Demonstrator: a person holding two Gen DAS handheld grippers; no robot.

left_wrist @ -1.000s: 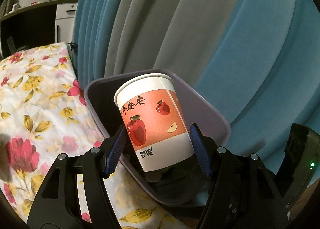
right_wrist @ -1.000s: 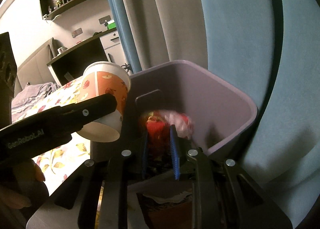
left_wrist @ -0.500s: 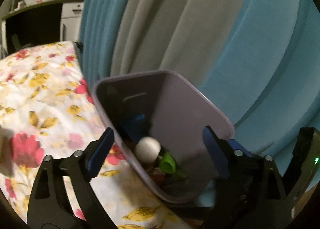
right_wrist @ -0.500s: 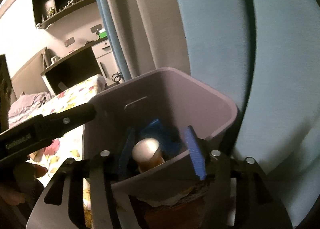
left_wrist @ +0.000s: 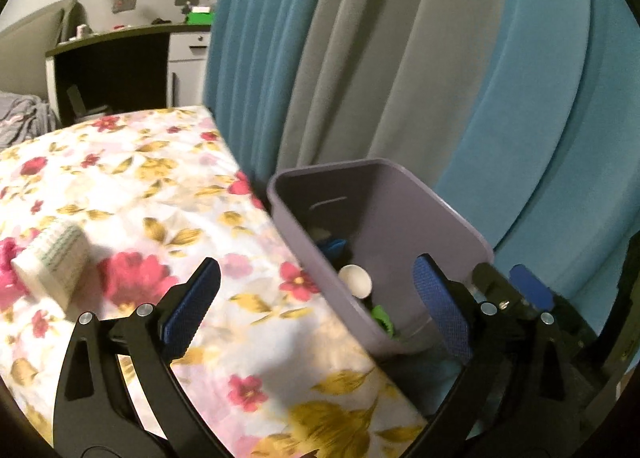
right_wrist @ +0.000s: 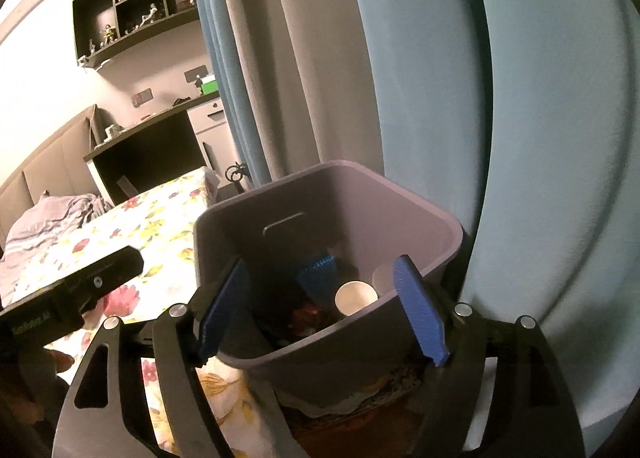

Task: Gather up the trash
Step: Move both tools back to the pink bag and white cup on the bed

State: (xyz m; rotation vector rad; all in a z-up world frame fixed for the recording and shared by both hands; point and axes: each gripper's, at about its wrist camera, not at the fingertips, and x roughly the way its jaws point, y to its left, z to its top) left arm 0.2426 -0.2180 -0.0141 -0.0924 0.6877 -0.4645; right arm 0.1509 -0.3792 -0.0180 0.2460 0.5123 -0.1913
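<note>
Purple plastic bin [right_wrist: 420, 225] stands between the floral bedspread [left_wrist: 132, 185] and blue curtain [left_wrist: 532, 105]; a paper cup [right_wrist: 356, 297] lies inside, toward 5 o'clock. Left gripper [left_wrist: 316, 310] and right gripper [right_wrist: 322, 308] both have jaws just opened wide, nothing between them.

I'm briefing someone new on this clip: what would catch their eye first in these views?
The grey plastic bin beside the curtain, with a white paper cup lying among the trash inside. Then the floral bedspread left of it, with a small pale box on it. Both the left gripper and right gripper stand open, empty.
</note>
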